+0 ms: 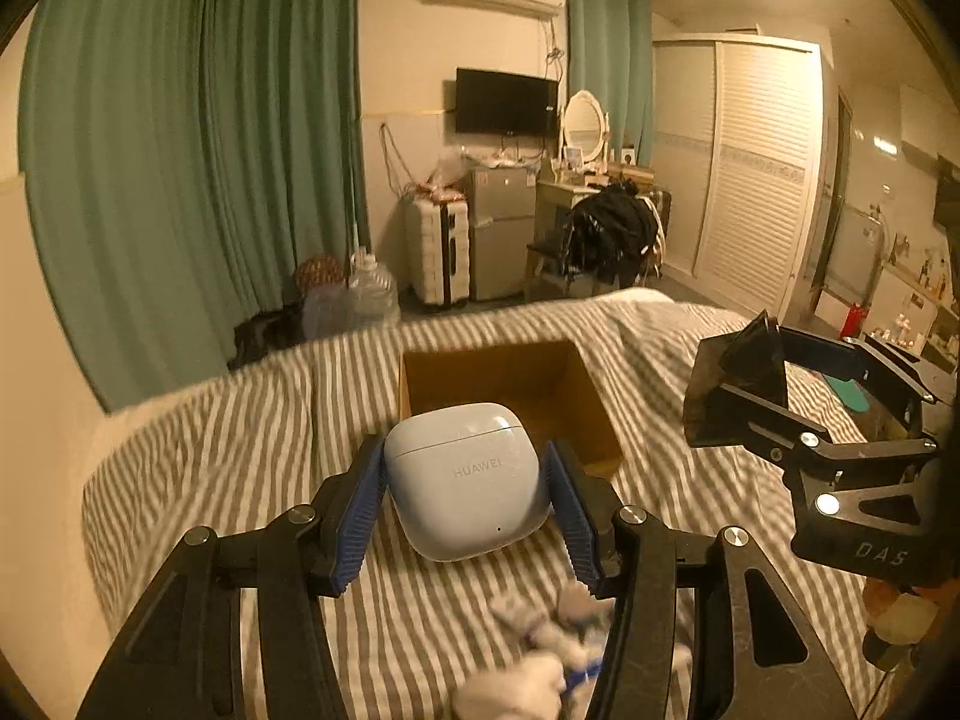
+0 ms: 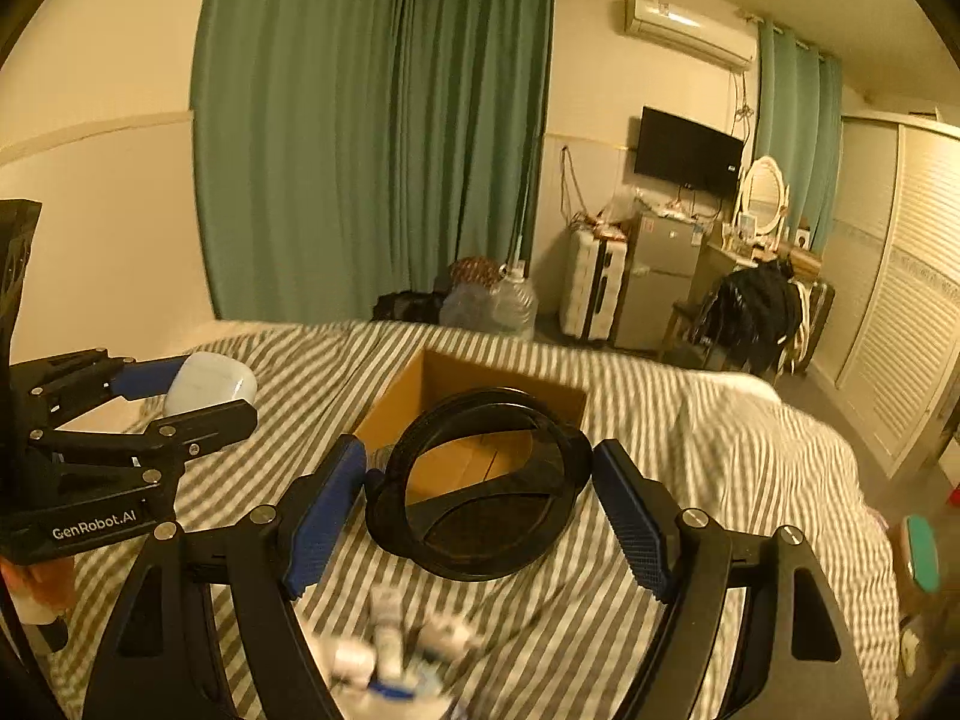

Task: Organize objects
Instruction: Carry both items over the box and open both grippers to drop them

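My left gripper (image 1: 465,507) is shut on a pale blue HUAWEI earbuds case (image 1: 468,477), held above the striped bed just in front of an open cardboard box (image 1: 501,381). My right gripper (image 2: 480,498) is shut on a black round folding mirror (image 2: 480,486), half open, held above the near edge of the same box (image 2: 474,384). The right gripper shows at the right of the left wrist view (image 1: 750,384), the left gripper with the case at the left of the right wrist view (image 2: 198,396).
Small white tubes and bottles (image 2: 390,642) lie blurred on the striped bedcover (image 1: 240,450) below both grippers. Beyond the bed stand water jugs (image 1: 366,294), a suitcase, a small fridge (image 1: 501,234) and a chair with black clothes. A teal object (image 2: 921,552) lies at the right.
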A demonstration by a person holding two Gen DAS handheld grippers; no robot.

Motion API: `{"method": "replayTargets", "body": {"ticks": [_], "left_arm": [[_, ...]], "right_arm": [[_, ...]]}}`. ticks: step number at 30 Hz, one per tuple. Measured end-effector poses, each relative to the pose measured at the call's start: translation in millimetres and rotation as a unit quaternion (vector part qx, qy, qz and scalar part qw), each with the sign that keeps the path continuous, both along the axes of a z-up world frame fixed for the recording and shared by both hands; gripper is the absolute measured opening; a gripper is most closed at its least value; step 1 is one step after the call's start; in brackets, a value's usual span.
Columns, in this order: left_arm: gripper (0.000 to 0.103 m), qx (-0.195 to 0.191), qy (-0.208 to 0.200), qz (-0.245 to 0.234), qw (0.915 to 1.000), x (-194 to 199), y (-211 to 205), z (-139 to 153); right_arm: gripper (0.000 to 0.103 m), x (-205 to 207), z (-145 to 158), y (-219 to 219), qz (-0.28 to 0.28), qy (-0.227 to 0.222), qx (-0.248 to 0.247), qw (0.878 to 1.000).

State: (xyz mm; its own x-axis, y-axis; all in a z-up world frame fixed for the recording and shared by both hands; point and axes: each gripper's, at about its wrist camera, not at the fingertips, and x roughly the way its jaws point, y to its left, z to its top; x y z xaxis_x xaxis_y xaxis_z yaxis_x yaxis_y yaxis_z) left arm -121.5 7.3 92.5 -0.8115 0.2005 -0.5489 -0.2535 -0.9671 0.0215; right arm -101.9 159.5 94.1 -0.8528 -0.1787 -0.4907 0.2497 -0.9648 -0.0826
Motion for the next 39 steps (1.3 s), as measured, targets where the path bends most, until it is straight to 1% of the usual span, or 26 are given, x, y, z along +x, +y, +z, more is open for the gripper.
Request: {"method": "replayTargets", "body": {"ticks": [2, 5, 8, 10, 14, 18, 20, 26, 30, 34, 37, 39], "left_arm": [[0.055, -0.003, 0.005, -0.004, 1.0, -16.0, 5.9, 5.8], [0.055, -0.007, 0.003, -0.006, 0.9999, -50.5, 13.7, 9.4], [0.055, -0.007, -0.004, -0.007, 0.9999, -82.0, 18.5, 2.0], [0.055, -0.009, -0.011, -0.008, 0.9999, -100.6, 21.9, -7.1], [0.055, -0.012, -0.034, -0.008, 0.9993, -143.7, 27.5, -40.8], [0.055, -0.013, -0.055, -0.014, 0.9983, -175.3, 35.2, -73.2], [0.055, -0.016, -0.065, -0.017, 0.9976, -190.3, 40.6, -90.1], [0.055, -0.041, -0.084, -0.029, 0.9952, -210.0, 44.9, -134.3], [0.055, -0.039, -0.103, -0.032, 0.9934, -215.1, 42.1, -154.6], [0.055, -0.045, -0.116, -0.031, 0.9917, -220.2, 43.0, -165.1], [0.055, -0.039, -0.125, -0.028, 0.991, -223.2, 41.4, -168.2], [0.055, -0.042, -0.124, -0.03, 0.9909, -220.4, 42.0, -169.3]], "right_arm": [[0.078, -18.7, 9.1, 0.0, -0.005, 0.005, 0.0, 1.0], [0.078, -49.1, 15.1, -1.6, -0.011, 0.007, 0.003, 1.0], [0.078, -85.6, 13.4, -2.0, -0.015, 0.0, -0.001, 1.0], [0.078, -111.1, 8.3, -1.5, -0.018, -0.01, -0.007, 1.0], [0.078, -149.3, -9.5, 4.1, -0.024, -0.029, -0.025, 0.999], [0.078, -189.4, -40.0, 7.5, -0.028, -0.055, -0.04, 0.997], [0.078, -202.5, -56.5, 7.8, -0.026, -0.07, -0.042, 0.996], [0.078, -233.7, -106.7, 7.2, -0.028, -0.11, -0.033, 0.993], [0.078, -248.7, -130.4, 5.8, -0.029, -0.133, -0.022, 0.99], [0.078, -256.6, -143.7, 3.0, -0.031, -0.15, -0.01, 0.988], [0.078, -258.9, -146.7, 5.6, -0.033, -0.154, -0.008, 0.987], [0.078, -258.5, -147.1, 9.4, -0.034, -0.155, -0.011, 0.987]]}}
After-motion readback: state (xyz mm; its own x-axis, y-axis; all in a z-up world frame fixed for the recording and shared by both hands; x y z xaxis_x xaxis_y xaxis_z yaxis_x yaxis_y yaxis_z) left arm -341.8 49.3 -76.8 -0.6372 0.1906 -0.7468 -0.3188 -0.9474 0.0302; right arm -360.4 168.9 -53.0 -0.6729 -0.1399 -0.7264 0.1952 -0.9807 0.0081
